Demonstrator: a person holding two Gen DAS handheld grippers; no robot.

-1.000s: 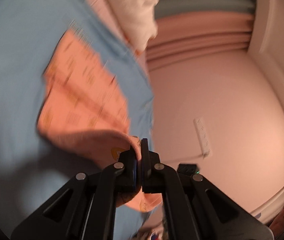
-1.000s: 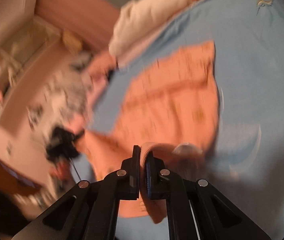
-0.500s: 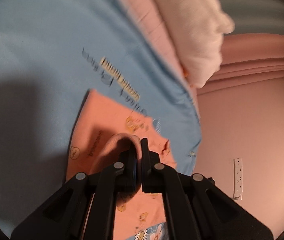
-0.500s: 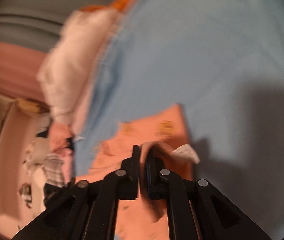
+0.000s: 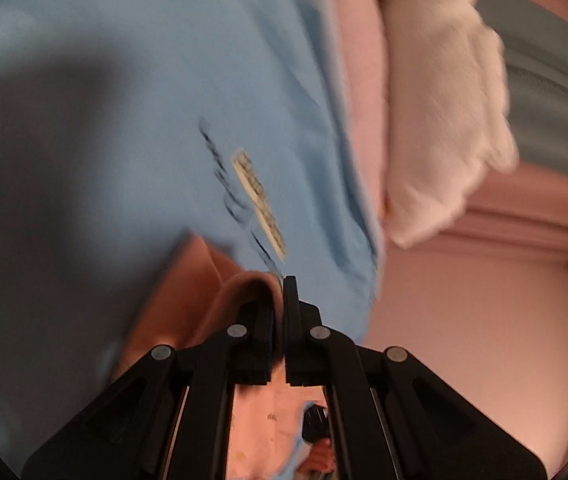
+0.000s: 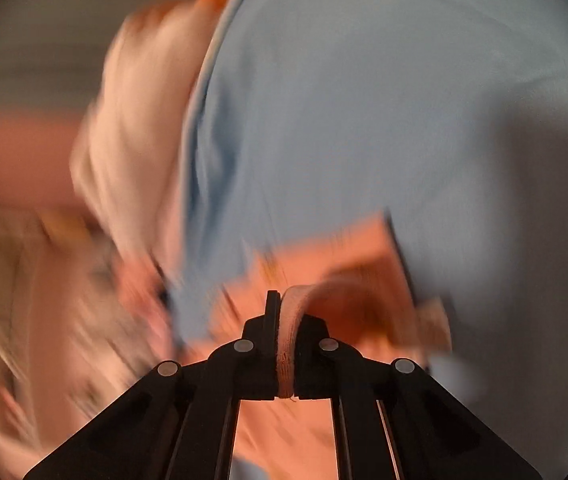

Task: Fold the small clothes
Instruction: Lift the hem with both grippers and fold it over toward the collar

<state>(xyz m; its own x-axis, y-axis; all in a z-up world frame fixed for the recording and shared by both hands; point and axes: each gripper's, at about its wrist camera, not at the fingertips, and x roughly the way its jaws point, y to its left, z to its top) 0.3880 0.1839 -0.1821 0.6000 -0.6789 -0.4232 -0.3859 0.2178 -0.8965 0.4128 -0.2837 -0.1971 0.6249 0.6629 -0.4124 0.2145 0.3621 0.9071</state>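
Garment [image 6: 347,264], orange, lies partly on the blue bed sheet [image 5: 132,92], one edge pinched in the left gripper [image 5: 280,300], the other in the right gripper [image 6: 285,312]. A fold looks underway; next, lay the raised edge flat and release.

You're over a light blue sheet [image 5: 132,92] that fills most of both views; it carries dark script lettering and a pale rectangular label [image 5: 260,206] near its right edge. A pink layer [image 5: 357,92] shows along that edge, with a white fluffy blanket [image 5: 443,112] heaped beside it. Past it, a grey-green striped surface [image 5: 543,92], then pink ribbed moulding [image 5: 523,236] and a plain pink wall [image 5: 463,340]. Warm, dim light, with heavy shadow across the sheet's left part. The right wrist view is motion-blurred; the clutter [image 6: 44,300] at its left is unreadable.
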